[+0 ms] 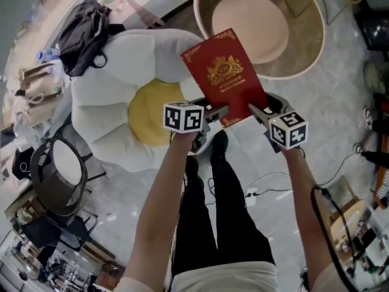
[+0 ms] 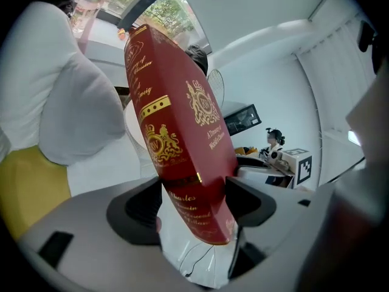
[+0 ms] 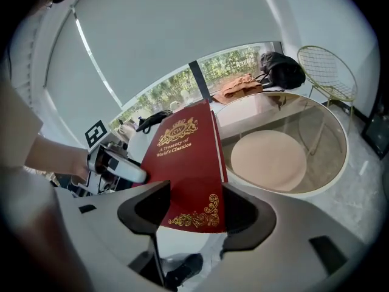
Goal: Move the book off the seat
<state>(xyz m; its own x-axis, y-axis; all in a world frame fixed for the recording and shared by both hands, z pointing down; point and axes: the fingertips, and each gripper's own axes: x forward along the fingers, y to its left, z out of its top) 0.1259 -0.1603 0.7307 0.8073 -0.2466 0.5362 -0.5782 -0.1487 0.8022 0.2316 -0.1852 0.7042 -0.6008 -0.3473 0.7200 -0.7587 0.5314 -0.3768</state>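
Book: a thick red hardback book point(image 1: 222, 78) with a gold crest and gold lettering is hanging in mid-air between two handheld grippers, its front cover facing up toward the head camera.
Where it is: the book is riding above the floor, off the seat. Seen from the head, its top left corner is overlapping a white petal and its top right corner is reaching over the rim of the round tub point(image 1: 307, 23).
Seat: the flower cushion point(image 1: 109, 108), white petals round a yellow centre, is lying on the pale marbled floor point(image 1: 304, 139), below and to the left of the book.
Left gripper point(image 1: 217, 113): it is clamping the foot of the spine, one jaw pressing on the front cover and the other on the back. The book's full thickness is filling the gap.
Right gripper point(image 1: 256, 110): it is taking the lower edge by the fore-edge corner. Its jaws are standing part-way apart with the red cover filling the space between them. One jaw is overlapping the cover and the other is meeting the corner.
Person: the person is standing with bare forearms stretched forward, and the black trousers point(image 1: 234, 218) and dark shoes are showing directly beneath the book's lower edge.
Background: a black bag point(image 1: 88, 32) is slumping beyond the cushion, and a pink pad is lying inside the tub.
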